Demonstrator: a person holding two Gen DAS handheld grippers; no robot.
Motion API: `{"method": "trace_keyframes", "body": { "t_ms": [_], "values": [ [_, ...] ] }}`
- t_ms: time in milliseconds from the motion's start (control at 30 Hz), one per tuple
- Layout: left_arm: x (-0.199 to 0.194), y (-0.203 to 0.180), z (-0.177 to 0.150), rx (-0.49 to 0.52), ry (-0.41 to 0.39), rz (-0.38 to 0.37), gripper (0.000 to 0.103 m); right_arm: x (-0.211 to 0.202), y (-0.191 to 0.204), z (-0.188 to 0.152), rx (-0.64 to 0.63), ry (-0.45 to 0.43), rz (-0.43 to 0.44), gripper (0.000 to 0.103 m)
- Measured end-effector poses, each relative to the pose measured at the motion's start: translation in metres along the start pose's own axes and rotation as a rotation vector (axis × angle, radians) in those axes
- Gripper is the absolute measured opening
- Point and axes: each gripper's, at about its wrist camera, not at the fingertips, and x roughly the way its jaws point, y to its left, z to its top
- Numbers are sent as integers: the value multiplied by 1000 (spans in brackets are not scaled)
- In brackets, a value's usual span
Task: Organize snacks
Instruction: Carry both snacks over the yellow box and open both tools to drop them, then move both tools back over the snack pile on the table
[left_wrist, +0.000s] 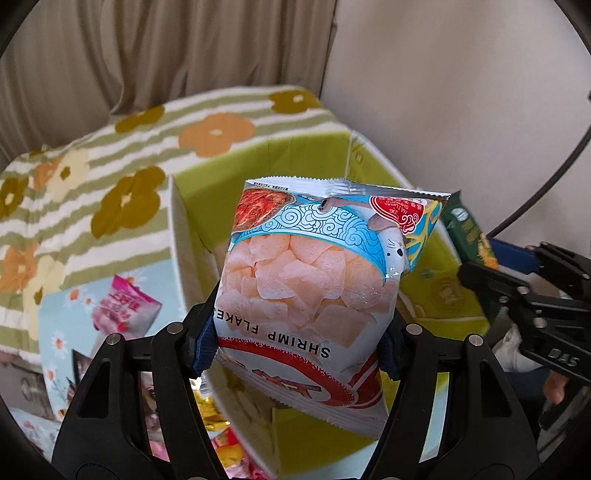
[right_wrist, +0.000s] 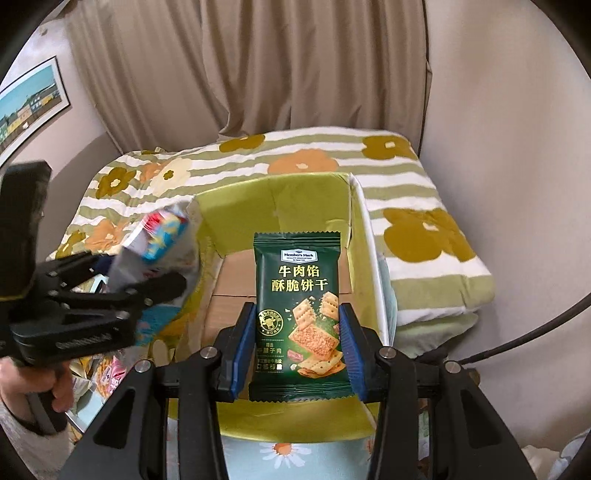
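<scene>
While clamped: L tool (left_wrist: 299, 343) w/ shrimp bag (left_wrist: 314, 280), R tool (right_wrist: 295, 354) w/ cracker pack (right_wrist: 297, 295).

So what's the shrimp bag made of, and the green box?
The shrimp flakes bag looks like thin glossy plastic film: it shines, crinkles, and has crimped, zigzag ends. The green box looks like cardboard with a smooth green lining: plain brown board shows at its bottom, and the walls have fold creases.
</scene>
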Motion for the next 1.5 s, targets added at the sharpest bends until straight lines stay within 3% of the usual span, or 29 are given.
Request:
{"method": "trace_keyframes", "body": {
  "t_ms": [100,200,400,800,867,900,933,967,1267,1500],
  "values": [
    [20,-9,1,21,34,18,72,5,-9,-1,12,14,-2,40],
    [33,-15,4,34,65,23,95,8,-15,1,23,28,1,40],
    [28,-7,-2,-2,63,41,96,9,-18,2,20,47,12,40],
    [-19,24,-21,-47,13,110,96,26,-10,-4,-7,88,23,40],
    [-23,25,-23,-44,8,127,96,27,-12,-7,20,91,20,52],
    [-25,26,-25,-43,7,130,96,27,-12,-7,24,87,19,70],
    [-26,27,-26,-43,6,132,95,26,-11,-8,23,81,20,97],
    [-27,27,-28,-46,6,133,95,24,-10,-10,21,67,26,103],
    [-47,28,-50,-55,-17,145,96,5,-5,-20,27,-9,48,103],
    [-79,29,-64,-79,-83,164,96,-18,14,-20,-1,-47,84,103]
  ]
}}
